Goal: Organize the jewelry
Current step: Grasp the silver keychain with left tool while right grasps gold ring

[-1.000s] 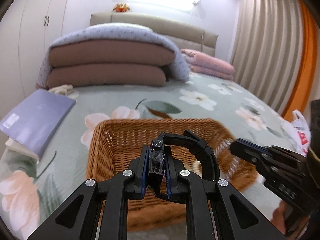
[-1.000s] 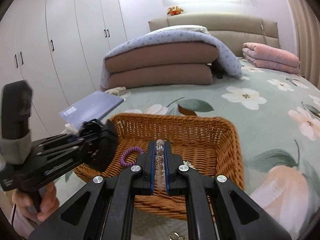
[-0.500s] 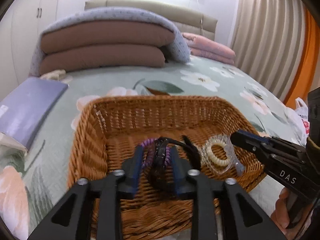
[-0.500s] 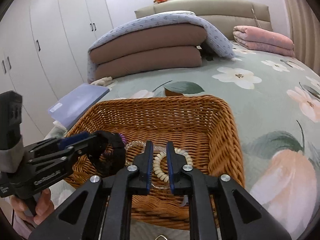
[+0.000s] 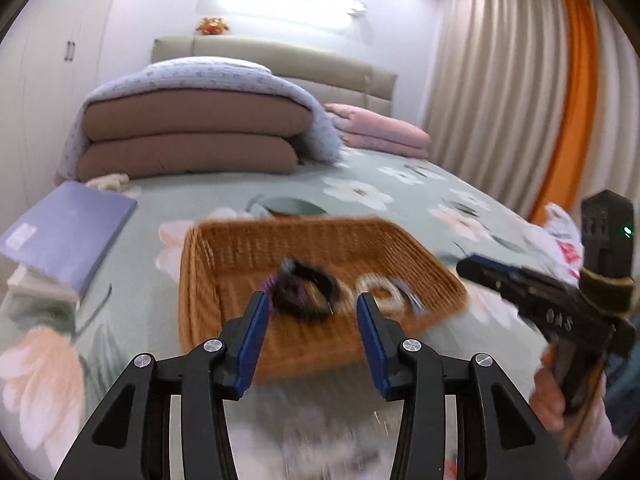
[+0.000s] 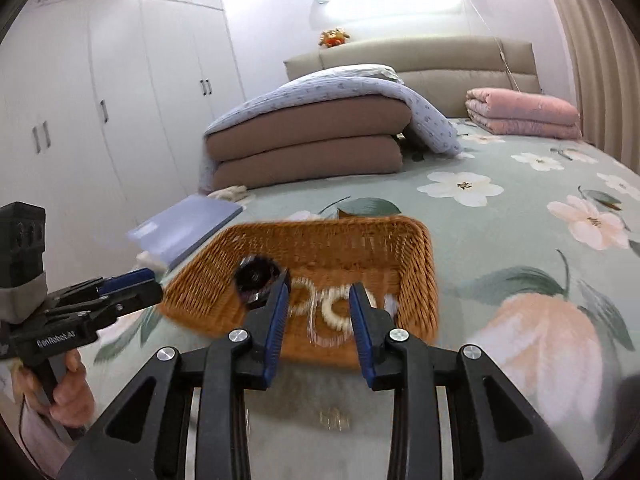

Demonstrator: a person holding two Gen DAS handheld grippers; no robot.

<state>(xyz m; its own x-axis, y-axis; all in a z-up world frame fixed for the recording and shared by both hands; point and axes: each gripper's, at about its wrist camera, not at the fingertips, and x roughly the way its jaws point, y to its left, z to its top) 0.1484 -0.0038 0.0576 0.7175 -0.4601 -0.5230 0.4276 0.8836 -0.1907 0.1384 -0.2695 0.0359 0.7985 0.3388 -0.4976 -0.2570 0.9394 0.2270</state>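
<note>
A wicker basket (image 5: 224, 280) sits on the flowered bedspread; it also shows in the right wrist view (image 6: 420, 264). In it lie a black watch (image 5: 312, 292) on a purple hair tie (image 5: 269, 282) and a cream bead bracelet (image 5: 380, 294) beside a clear bracelet. In the right wrist view the watch (image 6: 256, 276) lies left of the cream bracelet (image 6: 338, 308). My left gripper (image 5: 312, 340) is open and empty, held back above the basket's near edge. My right gripper (image 6: 318, 324) is open and empty, also near the basket's near edge.
A lilac book (image 5: 68, 228) lies left of the basket. Folded brown quilts (image 5: 192, 140) and pink blankets (image 6: 520, 116) are stacked at the bed head. A small metal piece (image 6: 332, 418) lies on the bedspread below the right gripper. Wardrobes (image 6: 100, 120) stand on the left.
Both grippers opened wide and pulled back from the basket. The watch left the left gripper and the clear bracelet left the right one; both now lie in the basket.
</note>
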